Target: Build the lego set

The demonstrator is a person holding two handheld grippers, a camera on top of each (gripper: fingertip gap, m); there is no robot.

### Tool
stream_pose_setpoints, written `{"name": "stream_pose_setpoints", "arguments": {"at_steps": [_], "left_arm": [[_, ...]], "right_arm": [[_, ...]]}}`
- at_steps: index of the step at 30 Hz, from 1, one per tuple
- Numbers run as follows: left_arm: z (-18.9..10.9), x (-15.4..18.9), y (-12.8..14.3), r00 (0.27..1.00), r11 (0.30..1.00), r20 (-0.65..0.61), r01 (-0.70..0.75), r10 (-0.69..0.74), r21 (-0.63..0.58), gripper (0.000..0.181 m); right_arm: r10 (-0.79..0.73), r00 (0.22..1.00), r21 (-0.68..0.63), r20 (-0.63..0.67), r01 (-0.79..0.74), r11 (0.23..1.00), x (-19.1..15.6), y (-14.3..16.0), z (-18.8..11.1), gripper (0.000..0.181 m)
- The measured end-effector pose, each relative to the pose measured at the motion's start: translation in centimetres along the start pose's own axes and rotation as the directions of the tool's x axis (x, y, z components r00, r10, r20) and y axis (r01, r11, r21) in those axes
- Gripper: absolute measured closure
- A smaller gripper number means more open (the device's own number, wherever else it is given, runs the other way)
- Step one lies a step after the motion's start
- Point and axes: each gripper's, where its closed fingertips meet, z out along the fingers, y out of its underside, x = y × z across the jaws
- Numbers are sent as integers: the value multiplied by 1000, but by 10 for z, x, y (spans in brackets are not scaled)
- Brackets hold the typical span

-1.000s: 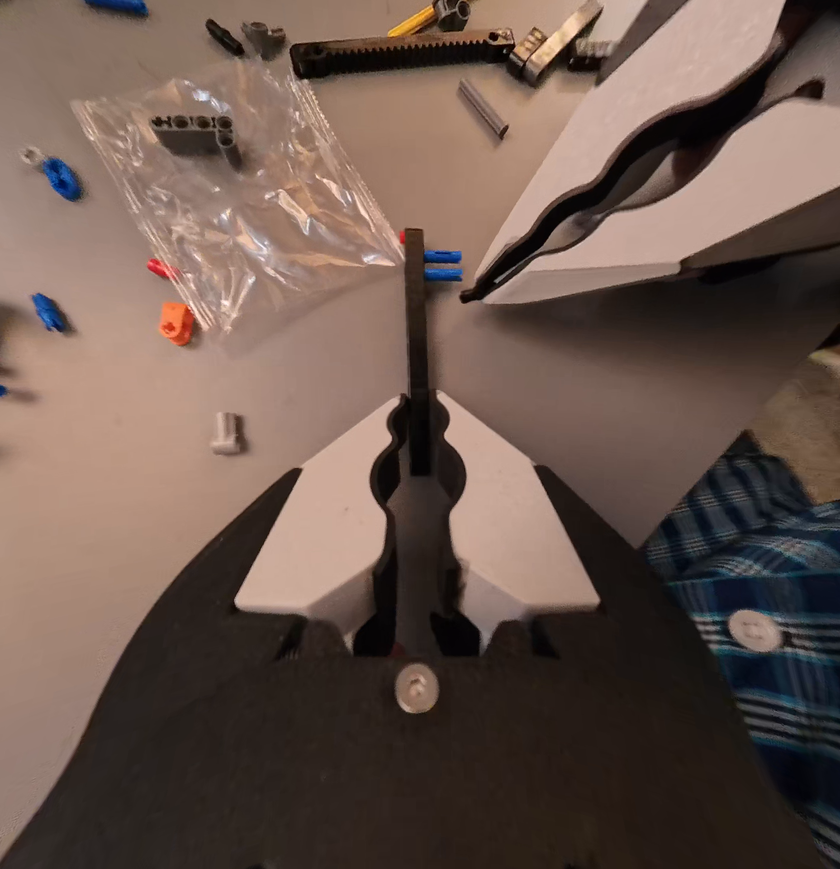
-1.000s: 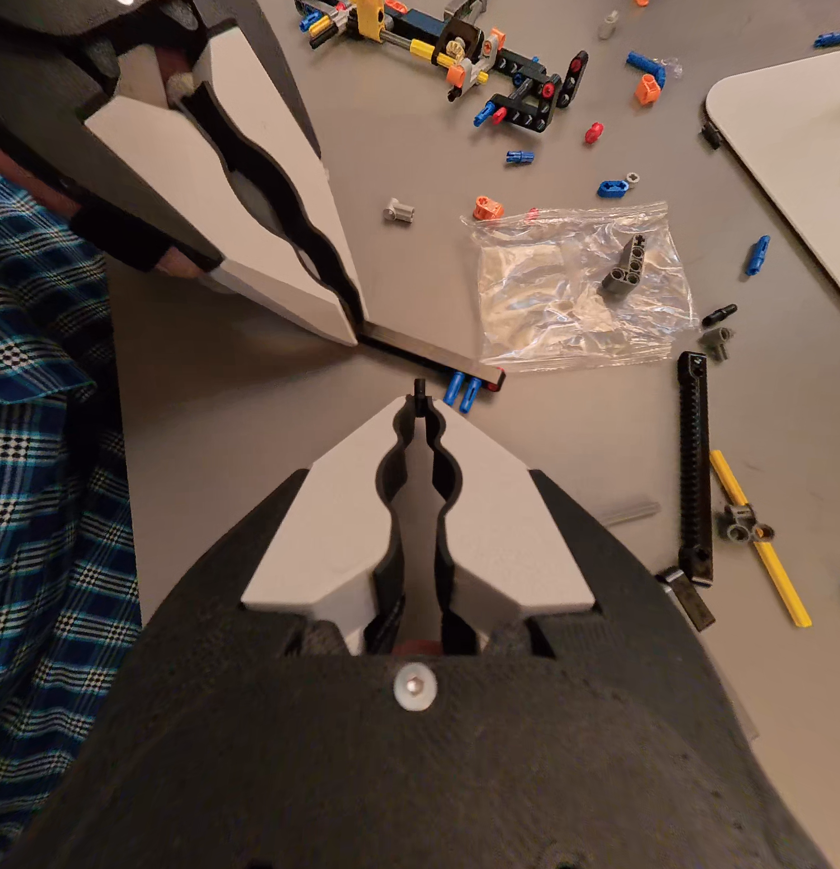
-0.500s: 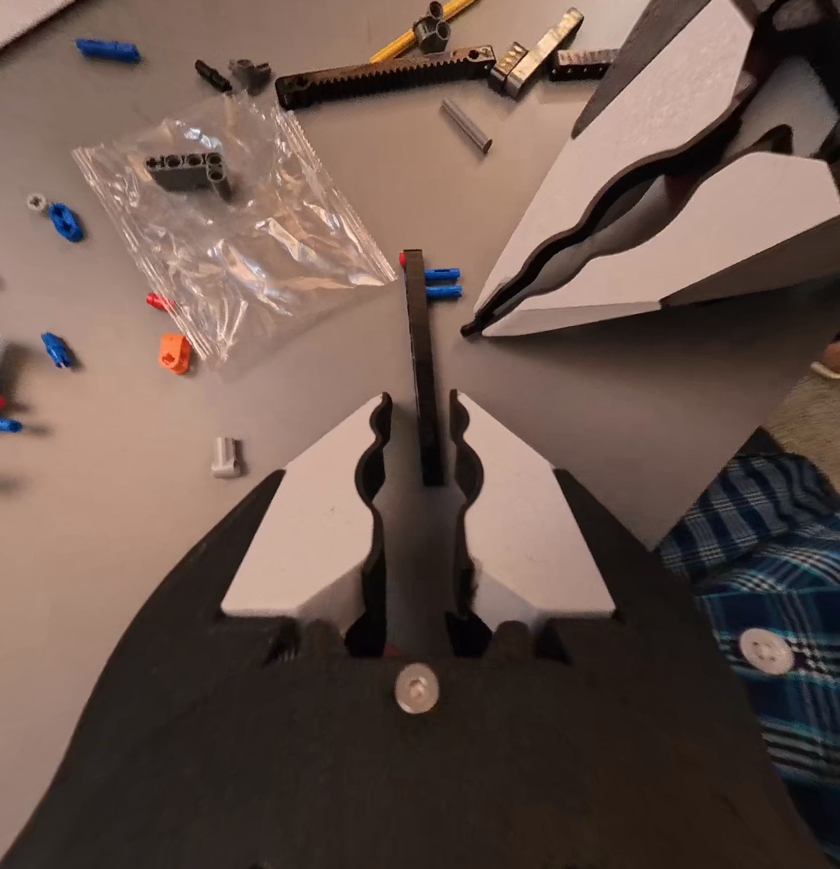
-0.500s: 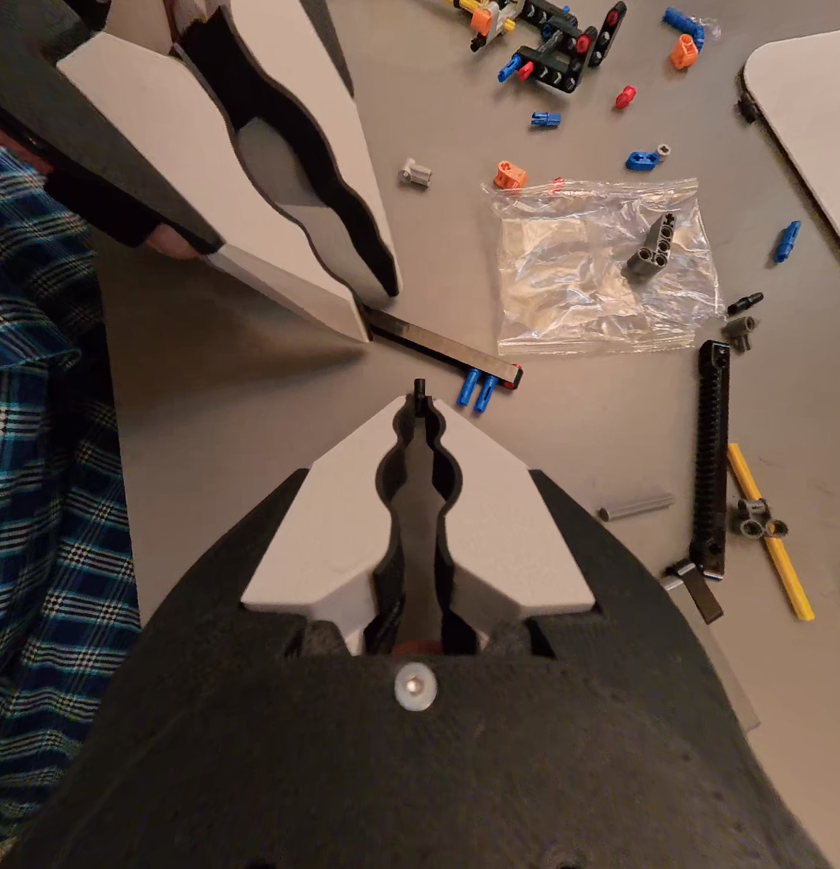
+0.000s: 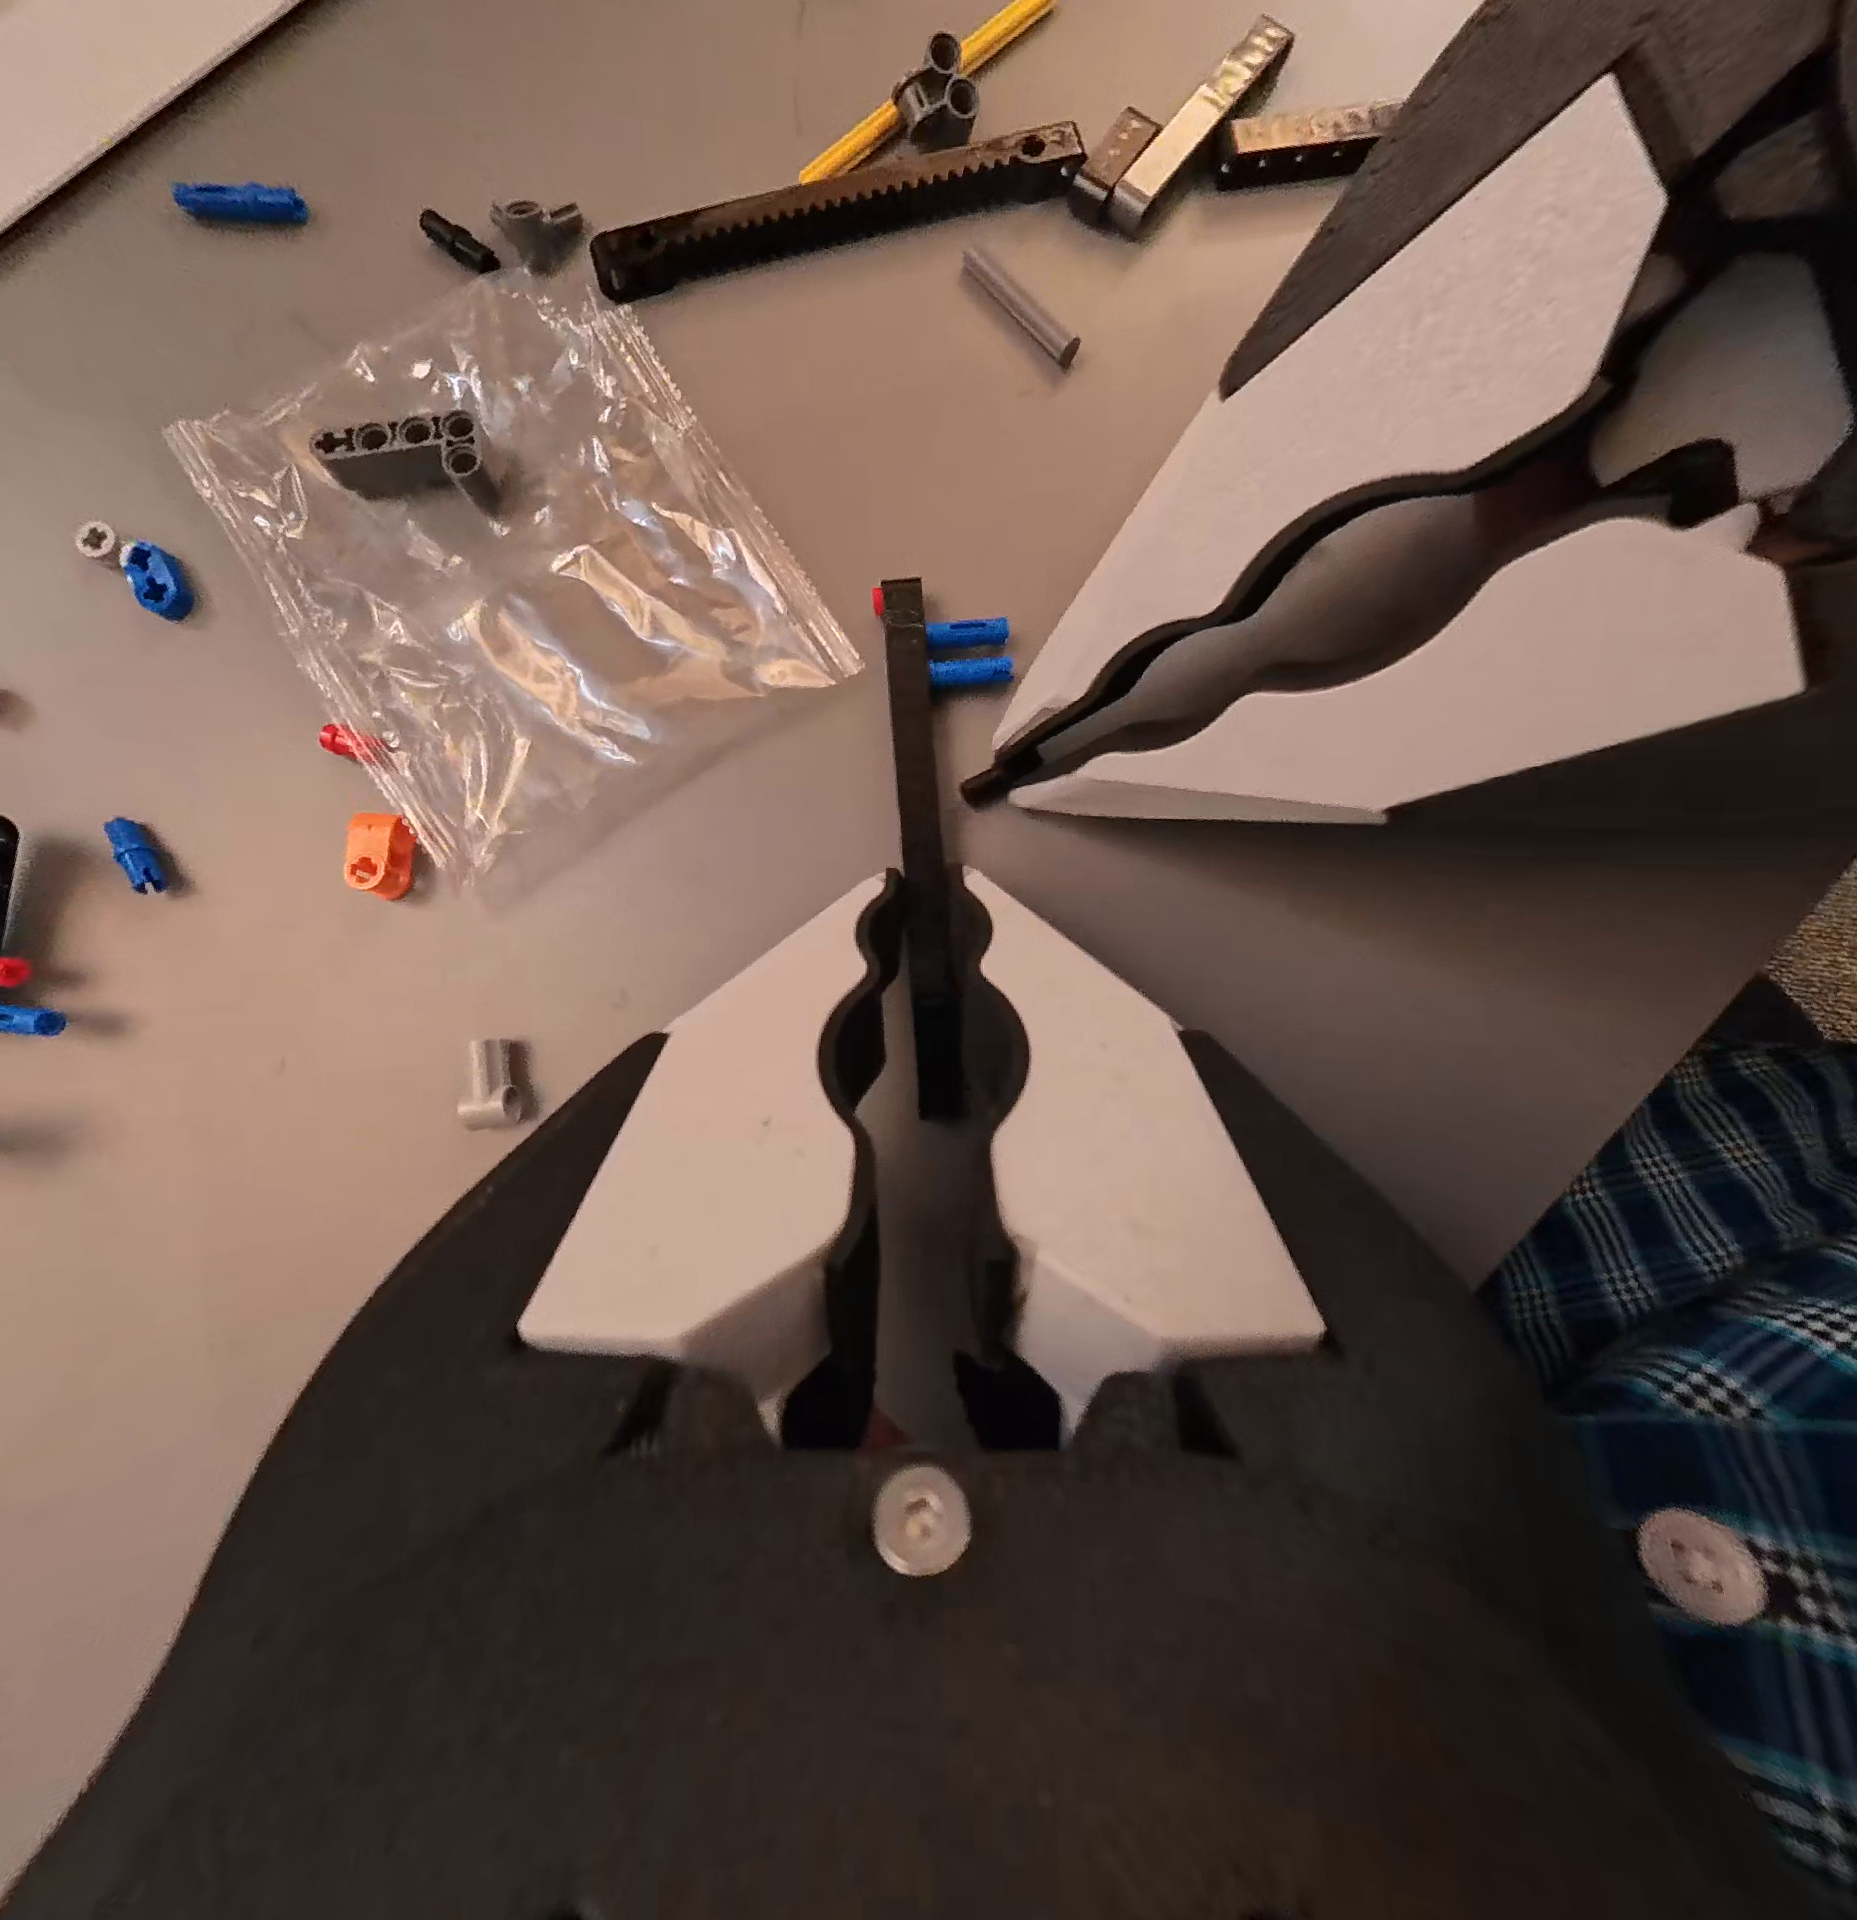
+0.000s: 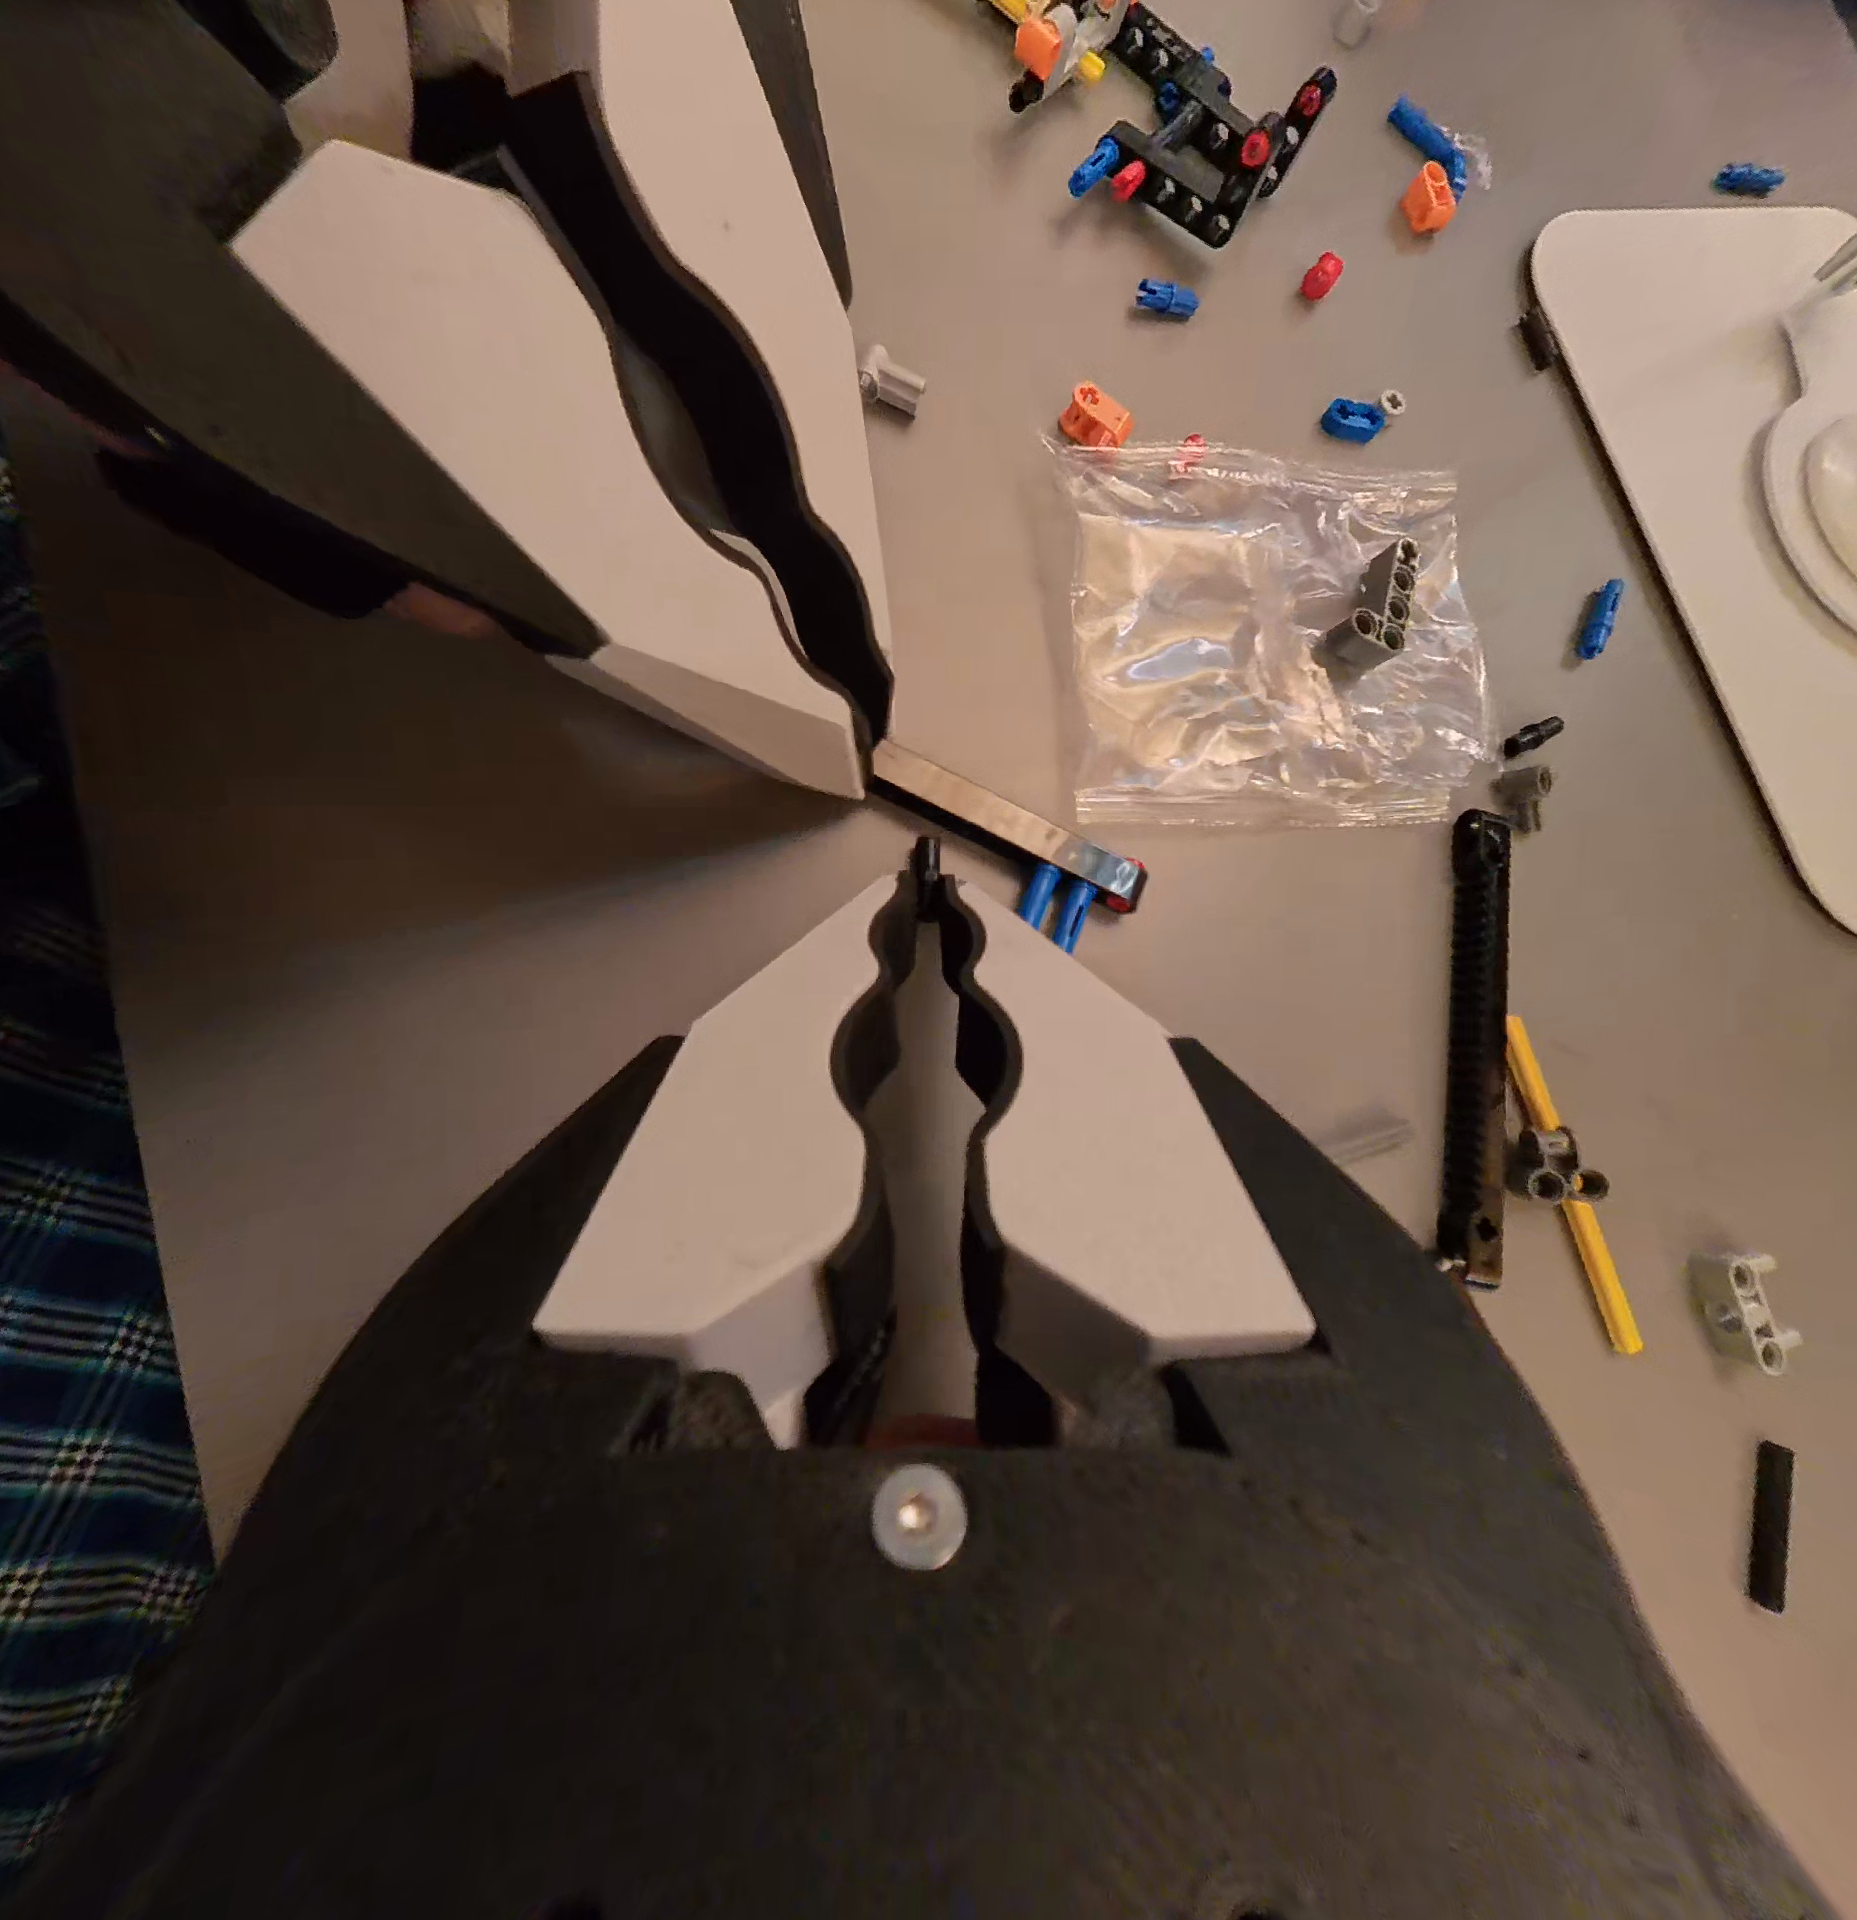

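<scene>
The left tongs (image 5: pixel 929 894) are pressed together on the near end of a long black beam (image 5: pixel 919 748), pinching it edge-on so it juts forward over the grey bench (image 5: pixel 280 1195). The right tongs (image 6: pixel 929 894) are pinched shut on a small black pin (image 6: pixel 925 862), its tip just beside the beam's long side, about midway along; whether it touches yet I cannot tell, the gap being dark.

The beam looks light, rigid plastic with smooth, rather slippery faces. Held at one end only, it will likely twist when the pin is pushed in from the side, so a hold nearer the target hole would serve better. The pin is tiny and could easily shoot out of a tip grip; squeezing its rear half leaves the front free to enter.

At the beam's far end two blue pins (image 5: pixel 968 649) stick out sideways, with a red pin (image 5: pixel 878 600) showing on the opposite side. Just beyond the beam lies a clear plastic bag (image 5: pixel 508 623) holding a grey angled piece (image 5: pixel 404 457). Farther past the beam rest a black toothed rack (image 5: pixel 830 223) and a yellow axle (image 5: pixel 903 99).
</scene>
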Motion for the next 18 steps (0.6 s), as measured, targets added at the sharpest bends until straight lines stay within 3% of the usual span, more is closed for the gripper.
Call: {"name": "stream_pose_setpoints", "arguments": {"at_steps": [8,18], "left_arm": [[1,2,-2,1000,1000,5,0,-1,25,175],[2,1,-3,994,994,38,-104,103,20,175]], "right_arm": [[-4,999,-11,-40,3,1000,4,-2,3,180],[7,998,-9,-64,-7,1000,6,-4,5,180]]}}
